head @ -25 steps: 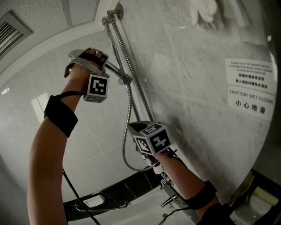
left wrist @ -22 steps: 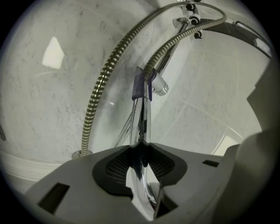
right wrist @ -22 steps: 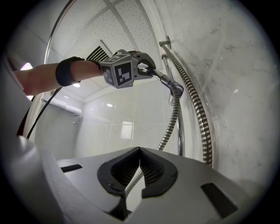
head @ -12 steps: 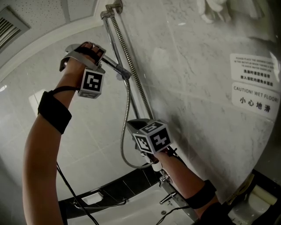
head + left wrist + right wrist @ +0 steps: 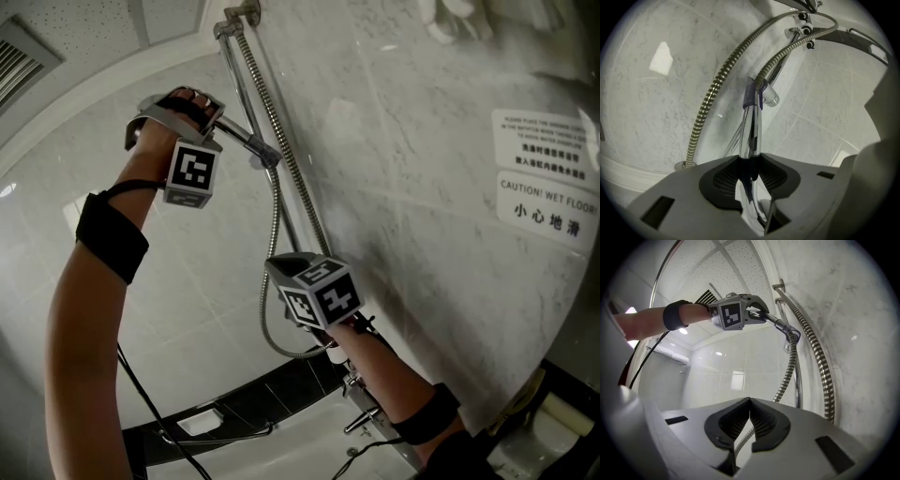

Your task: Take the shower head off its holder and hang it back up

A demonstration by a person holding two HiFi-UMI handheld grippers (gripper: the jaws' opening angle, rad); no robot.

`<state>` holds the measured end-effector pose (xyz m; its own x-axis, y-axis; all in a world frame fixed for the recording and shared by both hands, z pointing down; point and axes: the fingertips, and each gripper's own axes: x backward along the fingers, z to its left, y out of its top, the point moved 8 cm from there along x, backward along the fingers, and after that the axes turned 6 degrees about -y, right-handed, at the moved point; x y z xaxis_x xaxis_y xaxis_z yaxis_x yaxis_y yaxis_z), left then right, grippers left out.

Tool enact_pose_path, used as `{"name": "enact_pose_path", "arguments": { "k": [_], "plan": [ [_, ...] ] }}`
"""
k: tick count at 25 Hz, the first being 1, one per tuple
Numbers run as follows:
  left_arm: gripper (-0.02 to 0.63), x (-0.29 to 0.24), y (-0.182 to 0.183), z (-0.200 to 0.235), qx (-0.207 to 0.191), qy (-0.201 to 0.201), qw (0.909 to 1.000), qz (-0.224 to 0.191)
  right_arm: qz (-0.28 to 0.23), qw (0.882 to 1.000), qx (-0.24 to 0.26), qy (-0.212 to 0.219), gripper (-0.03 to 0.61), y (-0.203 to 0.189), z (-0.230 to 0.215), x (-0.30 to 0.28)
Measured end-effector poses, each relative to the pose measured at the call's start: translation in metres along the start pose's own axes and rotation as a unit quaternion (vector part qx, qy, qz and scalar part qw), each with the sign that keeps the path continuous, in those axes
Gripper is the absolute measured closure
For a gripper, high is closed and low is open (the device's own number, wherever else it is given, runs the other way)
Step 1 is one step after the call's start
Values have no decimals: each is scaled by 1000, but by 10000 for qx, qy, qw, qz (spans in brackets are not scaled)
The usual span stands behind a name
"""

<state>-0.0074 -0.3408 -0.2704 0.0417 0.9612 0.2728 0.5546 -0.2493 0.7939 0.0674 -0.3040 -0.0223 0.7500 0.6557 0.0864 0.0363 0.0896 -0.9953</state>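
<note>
The chrome shower head handle (image 5: 240, 139) slopes down to the right into its holder (image 5: 265, 157) on the upright rail (image 5: 298, 211). High up, my left gripper (image 5: 210, 118) is shut on that handle; in the left gripper view the handle (image 5: 751, 131) runs out from between the pads (image 5: 768, 174) to the holder (image 5: 754, 95). The gripper and hand hide the spray end. The ribbed metal hose (image 5: 273, 234) loops down from the holder. My right gripper (image 5: 284, 269) hangs lower beside the rail, shut with nothing clamped; the hose (image 5: 787, 373) passes behind its jaws.
A marble wall on the right carries a wet-floor notice (image 5: 547, 212). The bath's dark rim (image 5: 281, 398) and the tap fittings (image 5: 361, 417) lie below. A ceiling vent (image 5: 21, 58) is at the top left, and white towels (image 5: 459, 21) sit above.
My left gripper has tilted slightly with the handle still in its jaws. The right gripper has stayed where it was. The head view has shifted a little.
</note>
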Motion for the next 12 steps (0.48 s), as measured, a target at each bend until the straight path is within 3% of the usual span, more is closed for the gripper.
{"name": "enact_pose_path", "arguments": {
  "k": [9,12],
  "plan": [
    [499,-3,-5,1,-229,68,9997,-78,18,10000,-19,8,555,-5,0,1],
    [499,0,-5,1,-114,-37,9998,-142,36,10000,-26,-22,555,-8,-3,3]
  ]
}}
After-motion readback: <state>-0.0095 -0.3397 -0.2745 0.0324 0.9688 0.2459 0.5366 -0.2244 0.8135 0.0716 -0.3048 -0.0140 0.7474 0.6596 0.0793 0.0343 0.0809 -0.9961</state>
